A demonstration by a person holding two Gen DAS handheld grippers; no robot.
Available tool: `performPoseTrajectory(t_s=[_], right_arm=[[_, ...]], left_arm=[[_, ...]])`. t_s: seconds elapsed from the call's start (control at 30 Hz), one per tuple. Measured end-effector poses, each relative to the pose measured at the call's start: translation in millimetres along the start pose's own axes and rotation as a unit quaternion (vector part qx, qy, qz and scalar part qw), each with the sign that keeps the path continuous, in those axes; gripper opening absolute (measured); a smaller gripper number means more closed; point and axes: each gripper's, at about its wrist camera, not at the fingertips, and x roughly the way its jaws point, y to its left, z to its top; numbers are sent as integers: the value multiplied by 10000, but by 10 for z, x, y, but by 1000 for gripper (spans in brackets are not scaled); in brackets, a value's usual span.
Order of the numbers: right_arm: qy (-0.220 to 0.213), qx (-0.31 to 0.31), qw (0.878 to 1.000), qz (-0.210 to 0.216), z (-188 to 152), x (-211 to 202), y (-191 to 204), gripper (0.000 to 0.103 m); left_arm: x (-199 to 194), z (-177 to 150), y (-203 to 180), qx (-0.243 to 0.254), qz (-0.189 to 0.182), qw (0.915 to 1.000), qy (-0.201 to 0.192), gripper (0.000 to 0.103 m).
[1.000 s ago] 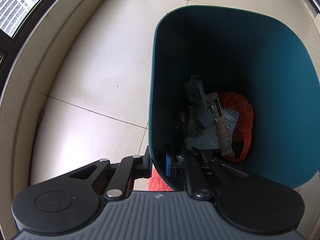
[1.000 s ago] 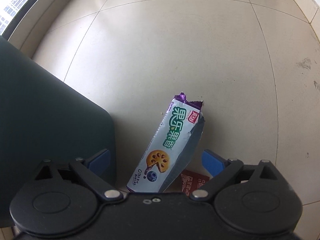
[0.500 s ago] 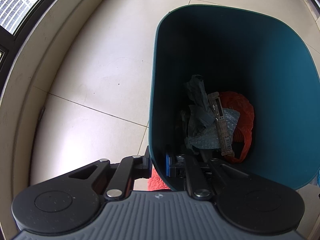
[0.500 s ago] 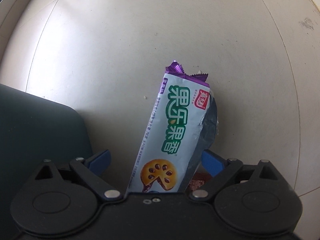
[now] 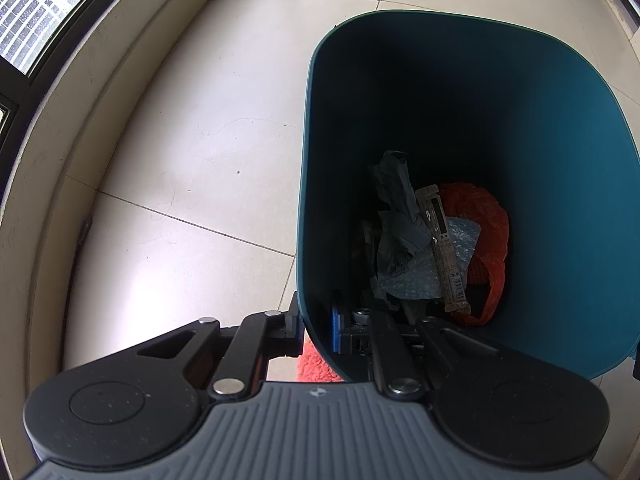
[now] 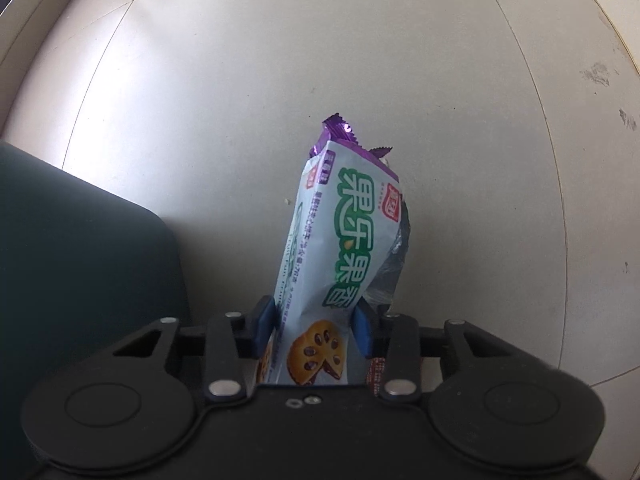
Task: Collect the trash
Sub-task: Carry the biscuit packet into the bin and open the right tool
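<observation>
the right hand-held gripper [image 6: 316,326] is closing on the biscuit wrapper [image 6: 340,240] lying on the floor [image 6: 280,80] (pads touching both edges); squeeze firmly before lifting; the left hand-held gripper [image 5: 316,326] stays clamped on the bin [image 5: 560,200] rim.

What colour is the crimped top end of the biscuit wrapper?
Purple, on the biscuit wrapper; clearest in the right wrist view.

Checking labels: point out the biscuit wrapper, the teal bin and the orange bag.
biscuit wrapper [image 6: 352,240]: right wrist view, printed front.
teal bin [image 5: 560,200]: left wrist view, inner wall.
orange bag [image 5: 486,236]: left wrist view, crumpled middle.
</observation>
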Motion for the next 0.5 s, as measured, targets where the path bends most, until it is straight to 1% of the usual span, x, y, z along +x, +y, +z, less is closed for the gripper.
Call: performPoseTrajectory(t_s=[0.23,0.37,0.43,0.5], right_arm=[[-304,-707,9970,-75,-123,-785,191,37],[-602,-1141,9916,-36,-246,-1346,310,37],[-748,-1327,9883,-5,-267,-1594,483,37],[-864,-1484,9851,67,-326,-1823,560,37]], left_arm=[[-13,-16,-5,16,19,10000,-40,12],[-15,-19,-10,15,13,10000,-43,12],[-15,-20,-9,11,13,10000,-44,12],[-13,-21,-8,9,13,10000,-48,12]])
